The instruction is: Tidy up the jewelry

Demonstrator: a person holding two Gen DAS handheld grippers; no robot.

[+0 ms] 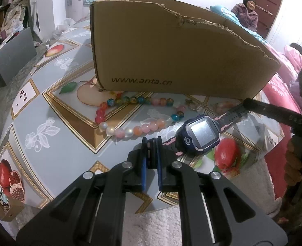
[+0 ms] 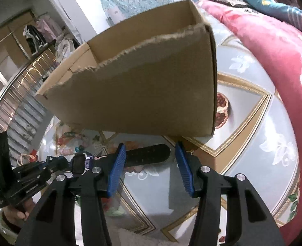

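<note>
A dark blue smartwatch (image 1: 200, 135) hangs just above the table. My left gripper (image 1: 152, 141) is shut on its near strap. Its far strap (image 2: 149, 155) reaches between the fingers of my right gripper (image 2: 151, 155), which is open around the strap's end. The right gripper's fingertip (image 1: 253, 104) shows at the strap's end in the left wrist view. A bracelet of coloured glass beads (image 1: 130, 114) lies on the table before a torn cardboard box (image 1: 177, 55), also in the right wrist view (image 2: 142, 94). The left gripper and watch face (image 2: 79, 164) show at the left there.
The table carries a fruit-patterned cloth (image 1: 48, 110). A small gold trinket (image 1: 194, 104) lies by the box. A red floral quilt (image 2: 270, 51) covers a bed to the right, with two people (image 1: 247, 12) beyond. A white towel (image 1: 161, 221) lies at the table's near edge.
</note>
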